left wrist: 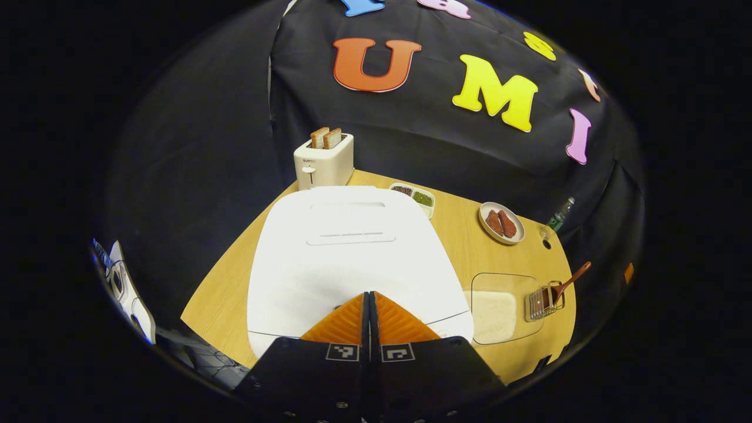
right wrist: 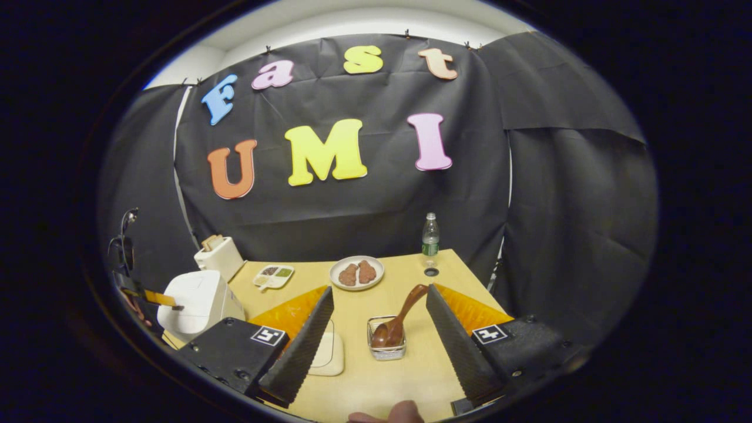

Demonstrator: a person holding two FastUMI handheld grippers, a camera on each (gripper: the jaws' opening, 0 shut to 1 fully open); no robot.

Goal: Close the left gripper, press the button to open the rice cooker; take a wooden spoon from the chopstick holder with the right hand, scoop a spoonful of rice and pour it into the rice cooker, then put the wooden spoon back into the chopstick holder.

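Pressing together with no gap, the left tongs (left wrist: 369, 299) sit closed at the front edge of the white rice cooker (left wrist: 346, 258), whose lid is down. Behind the cooker stands a white toaster (left wrist: 324, 161) with two bread slices in its slots, and a small divided dish (left wrist: 416, 197) lies just beside it on the wooden surface (left wrist: 464, 235). To the cooker's right rests a clear tray of rice (left wrist: 499, 311), with the wire chopstick holder (left wrist: 543, 301) touching its far side.

Spread wide and empty, the right tongs (right wrist: 376, 320) frame that holder (right wrist: 386, 341), where the wooden spoon (right wrist: 402, 314) leans with its bowl inside. Farther back sit a plate (right wrist: 356, 272) with two brown pieces and a water bottle (right wrist: 430, 238).
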